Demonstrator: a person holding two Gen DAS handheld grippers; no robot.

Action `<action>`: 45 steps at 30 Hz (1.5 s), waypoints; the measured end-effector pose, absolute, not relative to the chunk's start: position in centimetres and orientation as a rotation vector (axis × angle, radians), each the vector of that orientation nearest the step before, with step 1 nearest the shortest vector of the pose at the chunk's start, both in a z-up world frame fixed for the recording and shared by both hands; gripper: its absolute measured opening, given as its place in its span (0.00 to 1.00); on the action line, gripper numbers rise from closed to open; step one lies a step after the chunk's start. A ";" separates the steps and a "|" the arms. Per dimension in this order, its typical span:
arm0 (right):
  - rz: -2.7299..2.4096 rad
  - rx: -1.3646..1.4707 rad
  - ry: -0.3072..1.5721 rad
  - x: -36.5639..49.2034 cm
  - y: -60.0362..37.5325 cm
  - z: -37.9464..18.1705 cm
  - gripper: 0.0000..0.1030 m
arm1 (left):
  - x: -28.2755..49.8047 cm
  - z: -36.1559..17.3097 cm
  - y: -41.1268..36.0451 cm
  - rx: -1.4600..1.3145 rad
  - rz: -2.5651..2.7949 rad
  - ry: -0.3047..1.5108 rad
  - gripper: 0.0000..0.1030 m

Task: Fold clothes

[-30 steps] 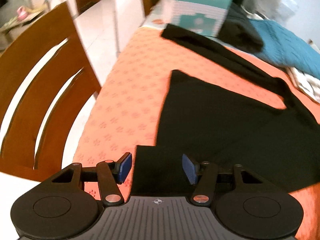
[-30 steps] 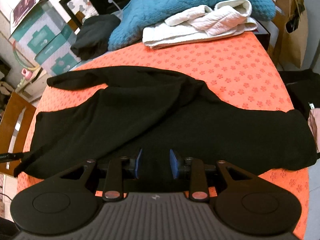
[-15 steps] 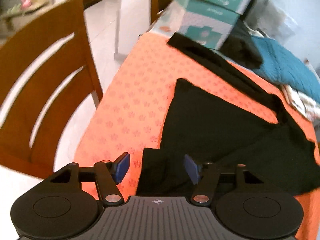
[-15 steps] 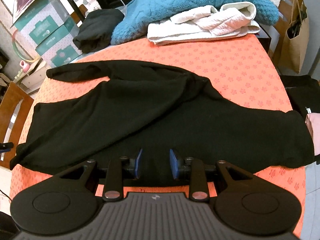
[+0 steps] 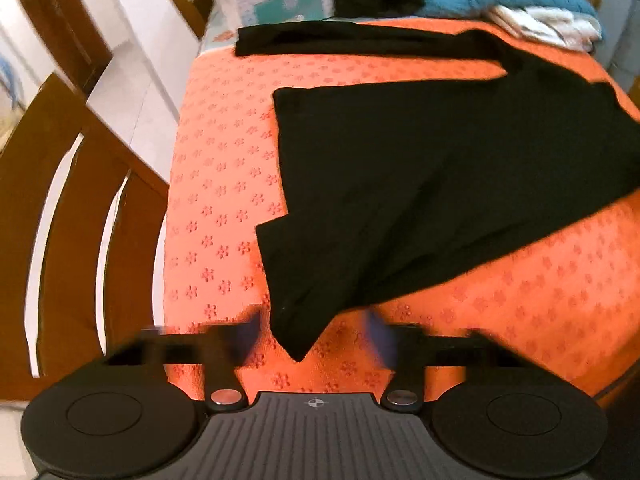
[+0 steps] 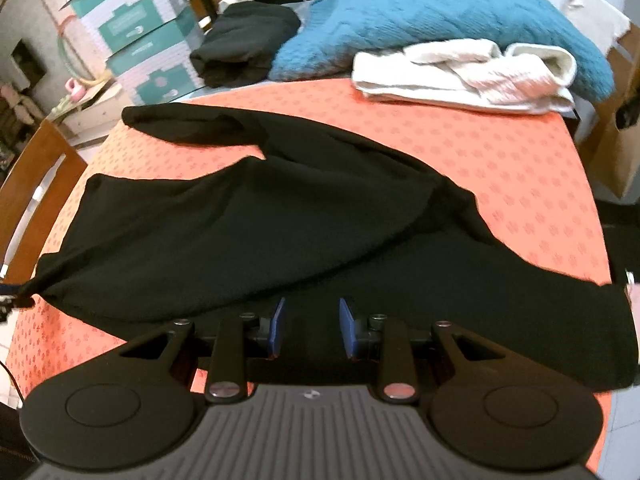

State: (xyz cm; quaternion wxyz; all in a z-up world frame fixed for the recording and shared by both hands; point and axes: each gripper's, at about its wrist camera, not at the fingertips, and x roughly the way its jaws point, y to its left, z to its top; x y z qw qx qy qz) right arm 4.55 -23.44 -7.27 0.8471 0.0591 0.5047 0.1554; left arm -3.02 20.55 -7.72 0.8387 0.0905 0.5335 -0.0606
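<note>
Black garment (image 6: 248,232) lies spread across the orange flower-patterned cover (image 6: 500,160) of the bench, one long sleeve (image 5: 360,38) stretched along the far edge and its body fanned out over the middle. From the left wrist view we see a pointed corner (image 5: 298,344) of the fabric reaching toward us, lying between the two fingers of our left hand-held gripper (image 5: 314,334); those fingers are blurred but clearly set wide apart, and we cannot tell whether either one touches the cloth. From the right wrist view, our right hand-held gripper (image 6: 311,326) sits low at the near hem of the garment with its blue pads (image 6: 277,326) parted and black fabric showing in the gap between them; nothing is pinched. Beyond the garment, at the far end of the bench, we see a folded white towel (image 6: 468,76) resting against a teal blanket (image 6: 432,16), and beside that a dark bundle of clothing (image 6: 244,46). Teal and white boxes (image 6: 140,40) are stacked behind the bundle. A brown wooden chair (image 5: 76,220) stands just beside the bench on the left.
</note>
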 end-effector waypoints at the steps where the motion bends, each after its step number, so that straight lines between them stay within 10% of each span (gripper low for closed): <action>1: 0.334 0.118 1.063 4.7 -23.2 -7.2 0.33 | -3.0 -7.3 20.7 0.183 -0.150 1.121 0.09; 17: 0.348 0.127 1.074 4.6 -22.3 -7.9 0.33 | 7.6 -7.9 29.0 -0.279 0.023 1.181 0.23; 26: 0.323 0.142 1.079 4.2 -22.9 -7.9 0.33 | 4.5 -8.8 29.4 -0.459 0.037 1.119 0.66; 30: 0.327 0.140 1.091 4.3 -22.7 -8.2 0.33 | 3.0 -10.4 29.2 -0.527 0.044 1.117 0.63; 33: 0.335 0.132 1.098 4.4 -22.5 -8.2 0.33 | 2.2 -10.6 29.3 -0.574 0.046 1.091 0.19; 36: 0.345 0.124 1.089 4.5 -22.5 -7.8 0.33 | 1.5 -9.3 29.4 -0.598 0.070 1.098 0.11; 45: 0.330 0.145 1.094 4.4 -23.4 -8.5 0.33 | -2.1 -6.6 29.7 -0.547 0.108 1.270 0.25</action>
